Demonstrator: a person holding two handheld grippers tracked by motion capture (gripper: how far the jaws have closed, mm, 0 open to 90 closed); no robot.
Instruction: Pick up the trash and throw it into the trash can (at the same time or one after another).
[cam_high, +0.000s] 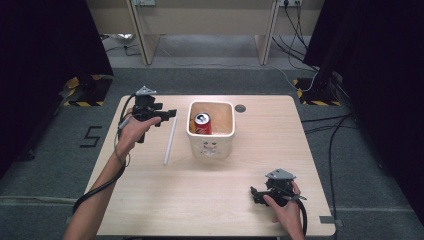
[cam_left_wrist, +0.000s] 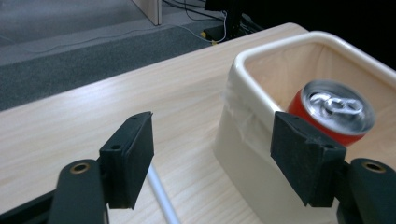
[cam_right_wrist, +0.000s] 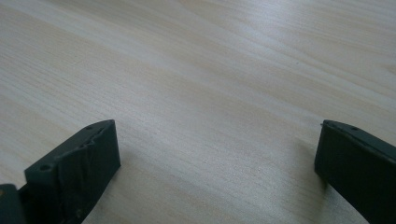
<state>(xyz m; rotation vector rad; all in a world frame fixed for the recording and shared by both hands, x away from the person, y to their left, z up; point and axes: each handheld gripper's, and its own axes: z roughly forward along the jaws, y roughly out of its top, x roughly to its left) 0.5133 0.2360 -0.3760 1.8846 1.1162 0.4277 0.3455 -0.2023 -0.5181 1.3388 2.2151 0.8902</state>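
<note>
In the high view, the left gripper (cam_high: 172, 114) sits in the upper left part of the light wooden table (cam_high: 150, 200), held in the person's left hand (cam_high: 131, 131), its black jaws pointing right toward a cream square plastic bin (cam_high: 211, 145) at the frame's centre. The jaws stand apart with nothing between them. A red drink can with a silver top (cam_high: 202, 123) lies tilted inside the bin, against its left wall. A thin white straw-like stick (cam_high: 170, 140) lies flat on the table just left of the bin, running from upper right to lower left, directly below the left gripper's jaws.

In the left gripper view, the 2 jaws rise from the bottom edge, wide apart; the bin's rim (cam_left_wrist: 261, 49) shows at right with the can (cam_left_wrist: 334, 114) inside, and the stick's end (cam_left_wrist: 161, 193) shows low between the jaws.

The right gripper (cam_high: 254, 194) rests at the lower right of the table in the person's right hand (cam_high: 285, 212). In the right gripper view its 2 jaws are spread wide over bare wood, gripping nothing.
</note>
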